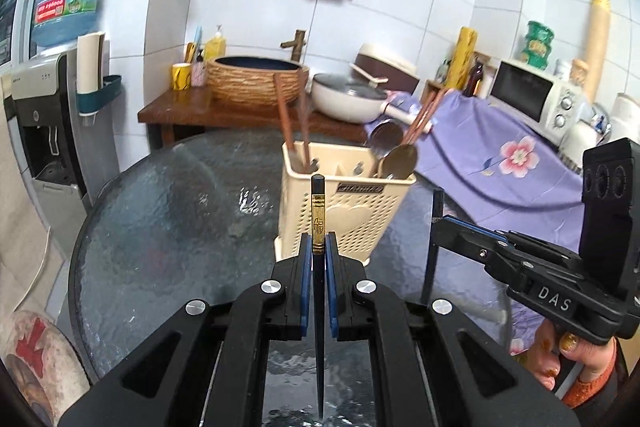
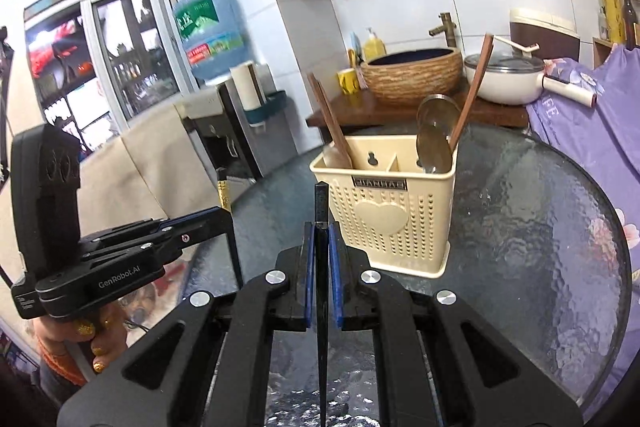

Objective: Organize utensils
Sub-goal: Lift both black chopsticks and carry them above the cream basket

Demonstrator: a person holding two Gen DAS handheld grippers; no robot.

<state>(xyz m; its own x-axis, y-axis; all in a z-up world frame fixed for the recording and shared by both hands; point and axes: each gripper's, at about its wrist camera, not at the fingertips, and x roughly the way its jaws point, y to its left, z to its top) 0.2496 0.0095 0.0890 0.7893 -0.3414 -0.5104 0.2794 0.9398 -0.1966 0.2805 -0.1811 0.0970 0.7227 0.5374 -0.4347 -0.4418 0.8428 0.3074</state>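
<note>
Left gripper (image 1: 319,247): clamping a black chopstick with a gold inscribed band (image 1: 318,223), upright. Right gripper (image 2: 321,239): marked "DAS", clamping a plain black chopstick (image 2: 321,203). Both are hovering above the round textured-glass table (image 1: 168,211). Just beyond is standing the cream perforated plastic utensil caddy (image 2: 390,219), holding brown wooden chopsticks (image 1: 294,123) and metal spoons (image 2: 434,143).

The spoon (image 1: 394,153) handles are hidden inside the cream holder (image 1: 352,211), and the stool (image 1: 28,359) is cut off at lower left.
</note>
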